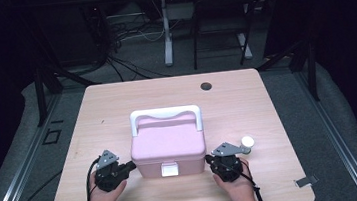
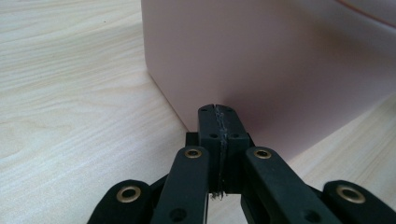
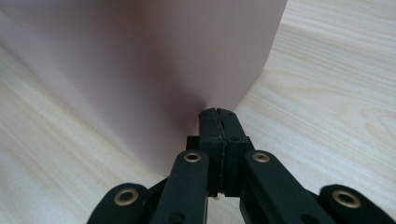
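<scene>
Item: pink box (image 1: 168,149), hinged lid, white handle (image 1: 165,116) and white latch (image 1: 169,170); I take it as the thing in hand.
Place: middle of the tabletop (image 1: 116,102), lower centre of the high view, between my two tools.
Material, judged: hard moulded plastic, stiff walls, smooth and likely slippery against the pads; probably light unless filled, contents hidden.
Hold, judged: side walls too broad for a pinch; I would press both ends, or take the handle, which lies folded back over the lid's far edge.
Facing: latch side toward the bottom of the frame, handle side toward the top.
Long axis: left to right across the frame.
Left hand-held gripper (image 1: 132,164): jaws together, nothing between them, tip at the box's left wall near its front corner.
Right hand-held gripper (image 1: 207,159): jaws together, empty, tip at the right wall.
Nearby: small white knob-like object (image 1: 247,142), just right of the right tool; identity unclear.
</scene>
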A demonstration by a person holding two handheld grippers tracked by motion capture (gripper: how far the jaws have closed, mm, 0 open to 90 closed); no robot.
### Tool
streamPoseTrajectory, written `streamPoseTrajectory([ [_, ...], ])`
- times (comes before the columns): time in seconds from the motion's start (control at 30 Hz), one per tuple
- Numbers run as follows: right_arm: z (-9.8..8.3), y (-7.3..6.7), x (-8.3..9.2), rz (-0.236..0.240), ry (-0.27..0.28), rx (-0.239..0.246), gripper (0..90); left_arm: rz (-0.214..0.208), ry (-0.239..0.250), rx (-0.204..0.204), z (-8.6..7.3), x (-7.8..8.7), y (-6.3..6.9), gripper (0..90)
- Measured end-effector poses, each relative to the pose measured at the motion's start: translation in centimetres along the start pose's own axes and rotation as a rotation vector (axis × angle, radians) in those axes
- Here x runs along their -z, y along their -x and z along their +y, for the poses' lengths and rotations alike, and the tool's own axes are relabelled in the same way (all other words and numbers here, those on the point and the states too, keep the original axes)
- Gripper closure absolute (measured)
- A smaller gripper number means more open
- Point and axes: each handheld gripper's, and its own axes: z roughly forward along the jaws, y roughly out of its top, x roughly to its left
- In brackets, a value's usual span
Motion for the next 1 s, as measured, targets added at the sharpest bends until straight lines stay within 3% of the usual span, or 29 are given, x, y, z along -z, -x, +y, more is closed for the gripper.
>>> streamPoseTrajectory([
  [0.57,-1.0,-0.5,2.0,0.025,-0.038,0.018,90.0,-0.037,-0.038,-0.024,-0.8,1.2,1.5,89.8],
  [1.0,-1.7,-0.8,3.2,0.034,-0.055,0.045,90.0,-0.068,-0.044,-0.011,-1.4,1.8,2.3,89.8],
])
